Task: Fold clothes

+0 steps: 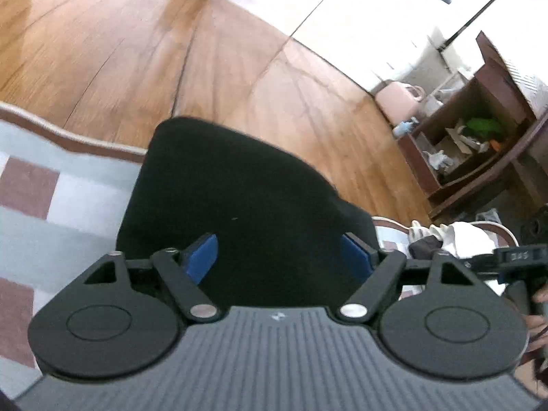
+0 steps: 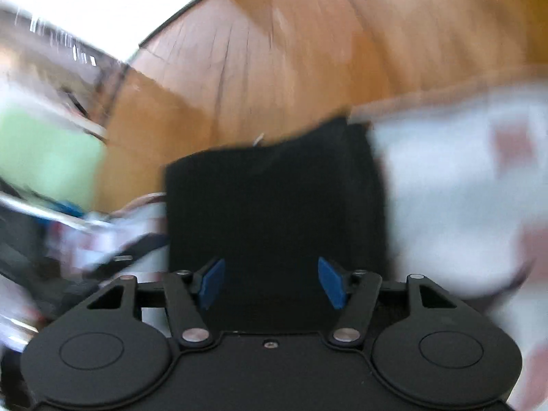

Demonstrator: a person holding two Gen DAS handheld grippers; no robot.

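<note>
Black garment [image 1: 239, 188] folded, no legible label

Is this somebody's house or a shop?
Probably a room in a home: a wood floor, a checked rug with a folded black garment on it, and a cluttered wooden shelf by the wall.

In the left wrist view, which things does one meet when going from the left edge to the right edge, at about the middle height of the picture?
Checked grey and dusty-red rug → folded black garment → bare wooden plank floor → dark brown wooden shelf unit holding clutter.
</note>
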